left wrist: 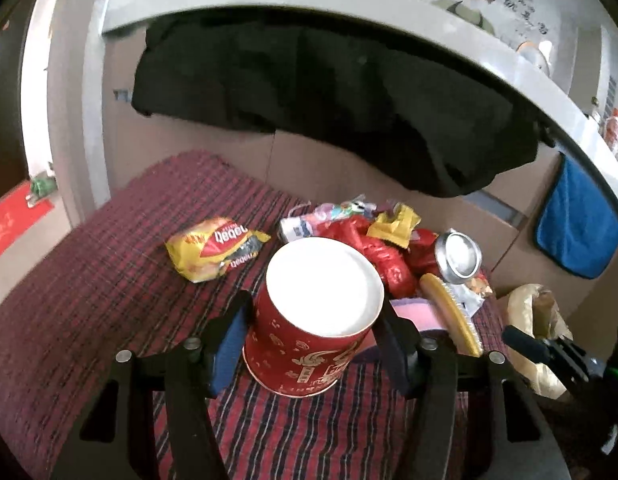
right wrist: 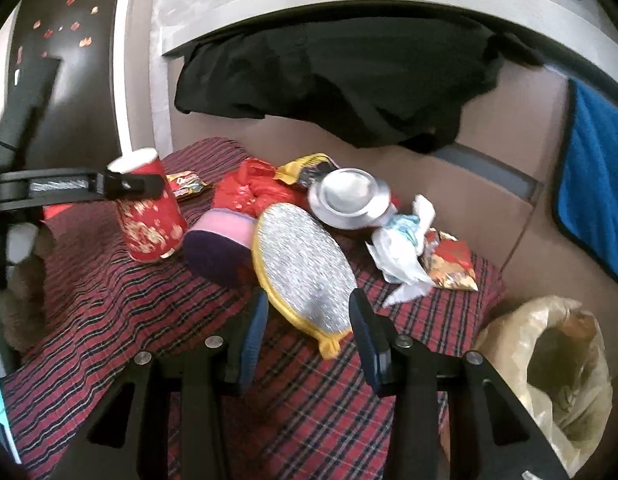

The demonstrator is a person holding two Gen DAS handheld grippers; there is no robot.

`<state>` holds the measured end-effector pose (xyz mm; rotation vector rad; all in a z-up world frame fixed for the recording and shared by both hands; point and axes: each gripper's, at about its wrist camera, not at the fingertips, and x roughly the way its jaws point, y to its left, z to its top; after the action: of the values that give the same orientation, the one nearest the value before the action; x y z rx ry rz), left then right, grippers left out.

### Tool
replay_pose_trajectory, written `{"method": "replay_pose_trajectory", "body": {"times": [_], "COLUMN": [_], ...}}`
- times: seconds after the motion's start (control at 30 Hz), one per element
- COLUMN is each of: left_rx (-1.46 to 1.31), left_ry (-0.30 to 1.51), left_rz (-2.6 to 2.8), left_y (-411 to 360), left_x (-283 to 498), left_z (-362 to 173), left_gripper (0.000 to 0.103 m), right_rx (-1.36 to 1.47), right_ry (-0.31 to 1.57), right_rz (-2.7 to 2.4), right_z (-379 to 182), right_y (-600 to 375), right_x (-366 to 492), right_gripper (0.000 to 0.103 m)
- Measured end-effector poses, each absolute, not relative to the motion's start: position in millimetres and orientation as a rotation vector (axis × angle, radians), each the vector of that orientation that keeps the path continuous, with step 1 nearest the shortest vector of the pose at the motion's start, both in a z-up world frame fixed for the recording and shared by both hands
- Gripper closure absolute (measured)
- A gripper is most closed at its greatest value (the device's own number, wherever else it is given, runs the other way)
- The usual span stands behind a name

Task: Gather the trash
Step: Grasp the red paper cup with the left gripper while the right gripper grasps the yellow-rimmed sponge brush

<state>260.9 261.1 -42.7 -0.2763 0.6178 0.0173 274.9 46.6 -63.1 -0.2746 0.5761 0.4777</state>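
Left gripper [left wrist: 313, 336]: you had its fingers clamped on the cup [left wrist: 315, 312], one pad on each side.
Cup: it stood upside down on the plaid cloth [left wrist: 89, 300], tilted, white base up, near the cloth's left edge.
Right gripper [right wrist: 309, 332]: you held its fingers apart, holding nothing, over the cloth's front edge, just short of the brush [right wrist: 305, 272].
Trash pile: red bag [right wrist: 249, 192], tin lid [right wrist: 349, 196], tissue [right wrist: 401, 256] and wrappers lay toward the back edge.
Snack packet [left wrist: 213, 252]: alone, back left.
Bag [right wrist: 549, 368]: open, off the right edge.
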Motion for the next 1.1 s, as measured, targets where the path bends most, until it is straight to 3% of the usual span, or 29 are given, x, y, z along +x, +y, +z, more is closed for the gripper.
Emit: {"method": "replay_pose_trajectory", "body": {"times": [0.37,0.43,0.53,1.1], "left_rx": [-0.284,-0.284,-0.283,-0.216], "left_ry": [0.636,0.637,0.644,0.579], "left_rz": [0.028,0.032,0.035,0.054], "left_y": [265.2,266.0,265.4,247.4], "left_x": [251.5,249.6,249.2,239.0], "left_z": [-44.8,-47.0,-49.4,-28.0], "left_gripper": [0.043,0.043,0.043,0.043], "right_rx": [-0.435,-0.457,-0.448,-0.248], "right_ry": [0.542,0.552,0.559,0.544], "right_rz": [0.446,0.441,0.441,0.506], "right_z": [-66.8,-69.5,-67.7,-27.9], "right_y": [92.0,94.7,90.1,62.3], "right_x": [283.0,286.4,291.7,291.6], "right_gripper": [0.071,0.083,0.088,0.092]}}
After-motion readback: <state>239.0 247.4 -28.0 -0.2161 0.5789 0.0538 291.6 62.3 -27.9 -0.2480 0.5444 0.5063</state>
